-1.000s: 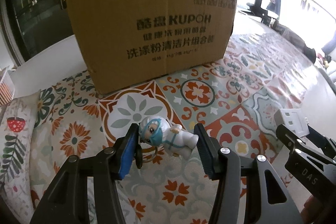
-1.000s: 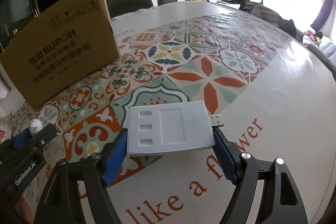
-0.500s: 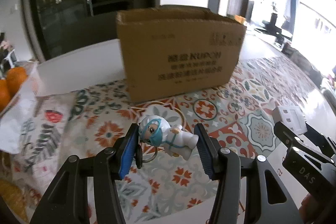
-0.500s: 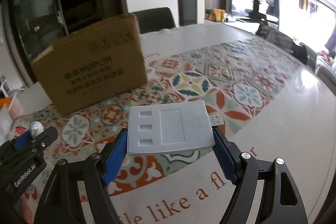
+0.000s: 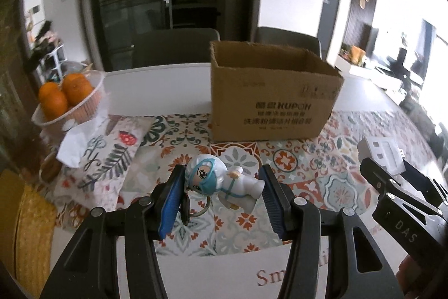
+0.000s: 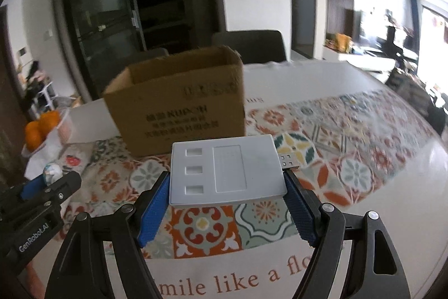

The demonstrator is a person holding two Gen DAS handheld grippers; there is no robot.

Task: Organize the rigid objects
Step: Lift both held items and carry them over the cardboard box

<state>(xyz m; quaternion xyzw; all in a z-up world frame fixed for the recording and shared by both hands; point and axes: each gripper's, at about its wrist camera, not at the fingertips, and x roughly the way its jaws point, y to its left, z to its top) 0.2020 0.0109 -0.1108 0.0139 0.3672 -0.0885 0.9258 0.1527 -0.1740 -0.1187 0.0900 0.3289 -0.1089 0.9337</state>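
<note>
White figurine [image 5: 224,184] pinched sideways in left claw [image 5: 219,196]; grey hub [image 6: 225,170] clamped flat in right claw [image 6: 228,203]. Both lifted off desk [image 6: 392,215], likely bound for open box [image 5: 273,100] ahead.

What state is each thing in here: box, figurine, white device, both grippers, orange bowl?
Box: top open, upright on the table, inside not visible.
Figurine: clamped lying sideways in the left gripper, off the table, keyring hanging below.
White device: held flat in the right gripper, USB plug sticking out to the right.
Orange bowl: upright, holding oranges.
</note>
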